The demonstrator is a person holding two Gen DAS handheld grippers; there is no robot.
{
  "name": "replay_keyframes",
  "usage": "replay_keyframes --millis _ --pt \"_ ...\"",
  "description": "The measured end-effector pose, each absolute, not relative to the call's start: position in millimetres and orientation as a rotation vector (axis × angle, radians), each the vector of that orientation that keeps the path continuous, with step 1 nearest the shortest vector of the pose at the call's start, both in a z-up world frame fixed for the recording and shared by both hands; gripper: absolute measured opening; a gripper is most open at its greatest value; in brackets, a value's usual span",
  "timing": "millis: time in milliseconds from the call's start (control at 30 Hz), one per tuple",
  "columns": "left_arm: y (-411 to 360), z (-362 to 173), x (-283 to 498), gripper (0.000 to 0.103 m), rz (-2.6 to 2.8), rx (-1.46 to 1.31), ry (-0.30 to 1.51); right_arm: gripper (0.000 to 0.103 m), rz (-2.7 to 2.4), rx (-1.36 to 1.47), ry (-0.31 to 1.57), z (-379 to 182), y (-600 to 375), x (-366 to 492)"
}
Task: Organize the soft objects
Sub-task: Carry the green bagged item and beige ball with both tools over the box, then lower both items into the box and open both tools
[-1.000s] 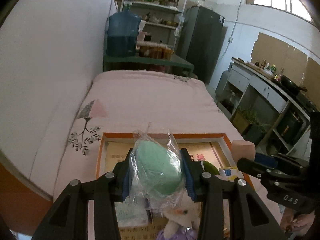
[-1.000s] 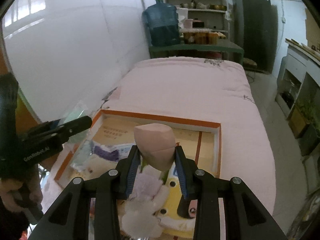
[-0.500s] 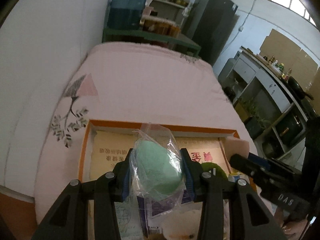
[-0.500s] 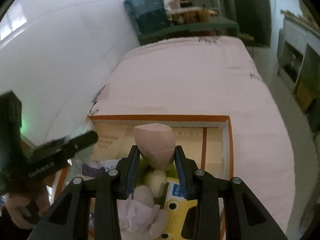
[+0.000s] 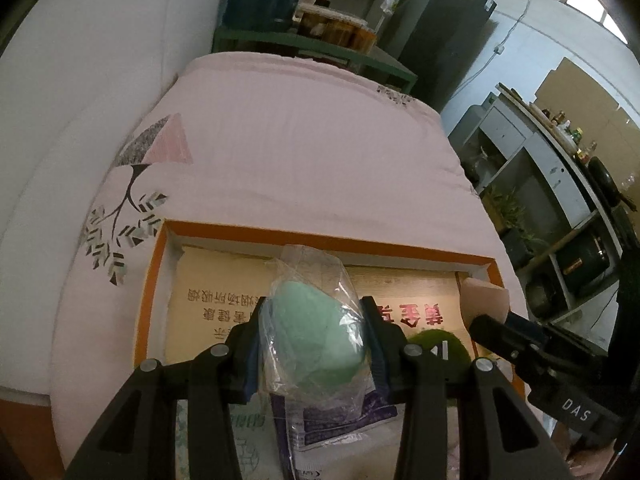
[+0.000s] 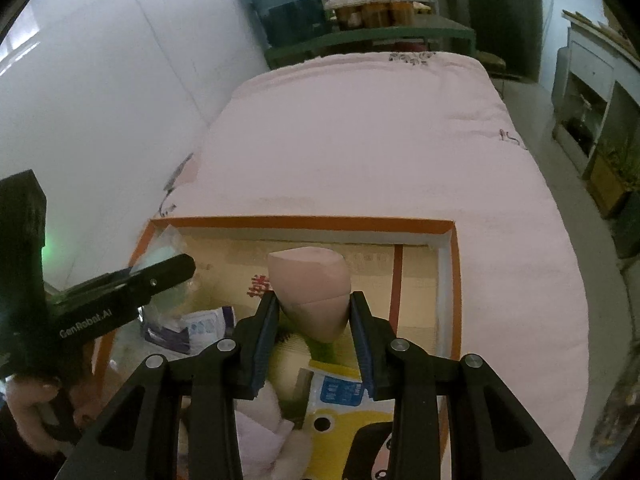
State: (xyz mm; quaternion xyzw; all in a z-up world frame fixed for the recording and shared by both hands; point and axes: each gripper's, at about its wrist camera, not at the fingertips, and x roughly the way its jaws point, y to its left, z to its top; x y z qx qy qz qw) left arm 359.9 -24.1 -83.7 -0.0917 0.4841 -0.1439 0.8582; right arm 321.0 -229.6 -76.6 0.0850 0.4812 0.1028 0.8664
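Note:
My left gripper [image 5: 312, 320] is shut on a green egg-shaped sponge in a clear plastic bag [image 5: 314, 336]. It hangs above the orange-rimmed cardboard box [image 5: 154, 272] that lies on the pink bed. My right gripper [image 6: 314, 312] is shut on a pink teardrop sponge [image 6: 310, 288], over the same box [image 6: 454, 280]. In the left wrist view the pink sponge [image 5: 484, 296] and the right gripper [image 5: 532, 352] show at the right. In the right wrist view the left gripper [image 6: 120, 292] shows at the left, held by a hand.
The box holds a purple-and-white packet [image 5: 340, 416], a dark green soft ball [image 5: 436, 344], a white plush toy [image 6: 260, 432] and a yellow printed pack [image 6: 344, 420]. The pink bedspread [image 6: 380, 140] stretches beyond. A white wall runs on the left, shelves and cabinets at the far end and right.
Both grippers have tipped downward and sunk toward the box, keeping their sponges. More of the box floor and bedspread shows now; the room's upper part has slid out of view.

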Motion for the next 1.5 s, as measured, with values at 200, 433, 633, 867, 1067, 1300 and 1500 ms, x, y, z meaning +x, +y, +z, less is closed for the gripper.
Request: replay_keyframes --millis 200,433,633,867,1067,1300,1500 --pt "-25.9 -95.3 362.2 0.044 -0.301 -0.199 1.042 0.037 0.196 0.164 1.034 -88.5 -229.6 324.3" --pt "-26.6 -102.7 364.7 0.044 -0.308 -0.204 1.052 0.038 0.179 0.138 1.036 -94.7 -228.4 326.8" --pt "-26.8 -103.3 364.7 0.044 -0.325 -0.209 1.061 0.039 0.185 0.153 1.041 -98.0 -230.2 326.7" --pt "-25.7 -100.4 361.0 0.047 -0.323 -0.213 1.042 0.051 0.183 0.159 1.019 -95.0 -230.9 323.5" --pt "-23.6 -87.3 354.5 0.050 -0.307 -0.214 0.995 0.051 0.167 0.168 1.001 -89.6 -234.0 318.2" --pt "-20.2 -74.5 347.5 0.050 -0.291 -0.205 0.949 0.051 0.156 0.166 0.982 -81.6 -235.3 309.7" --pt "-15.1 -57.5 338.8 0.050 -0.267 -0.199 0.884 0.051 0.154 0.166 0.957 -70.5 -235.3 300.8"
